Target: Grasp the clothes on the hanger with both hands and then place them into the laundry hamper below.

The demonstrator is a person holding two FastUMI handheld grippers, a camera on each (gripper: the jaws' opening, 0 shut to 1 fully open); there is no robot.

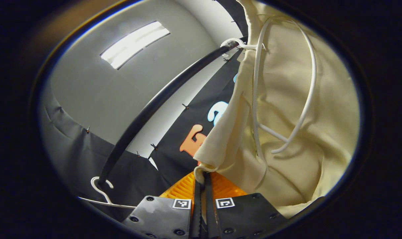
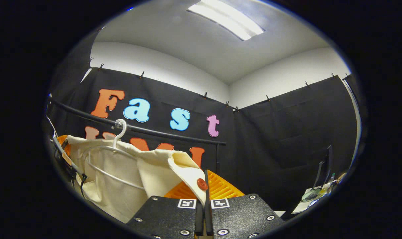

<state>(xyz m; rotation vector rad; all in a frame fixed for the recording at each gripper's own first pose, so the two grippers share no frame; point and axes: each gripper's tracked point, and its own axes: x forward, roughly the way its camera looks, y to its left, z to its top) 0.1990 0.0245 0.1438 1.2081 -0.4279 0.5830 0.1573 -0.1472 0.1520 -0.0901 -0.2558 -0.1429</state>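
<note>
- Left gripper [image 1: 202, 179]: fingers pressed close together, pinching a folded edge of the cream garment [image 1: 287, 132] right at the tips.
- Garment spread above and to the right of the left gripper, draped on a white hanger [image 1: 307, 99] whose wire loops show against the cloth.
- Hanger hook over the black rail [image 1: 154, 103], which curves up and away from the left gripper; a second, bare white hanger [image 1: 101, 191] hooked low on the rail, left of the fingers.
- Right gripper [image 2: 203, 186]: fingers narrowed to a slit, clamped on the garment's flap with a red button [image 2: 202, 183] just at the tips.
- From the right gripper view, garment [image 2: 128, 172] ahead and to the left, hung on the hanger [image 2: 118, 132] from the rail [image 2: 138, 129].
- Left gripper [image 2: 64, 146] partly seen at the garment's far left edge, well left of the right fingers.
- Ceiling light [image 2: 226, 20] overhead.
- Some small things, too blurred to tell, low at the far right.
</note>
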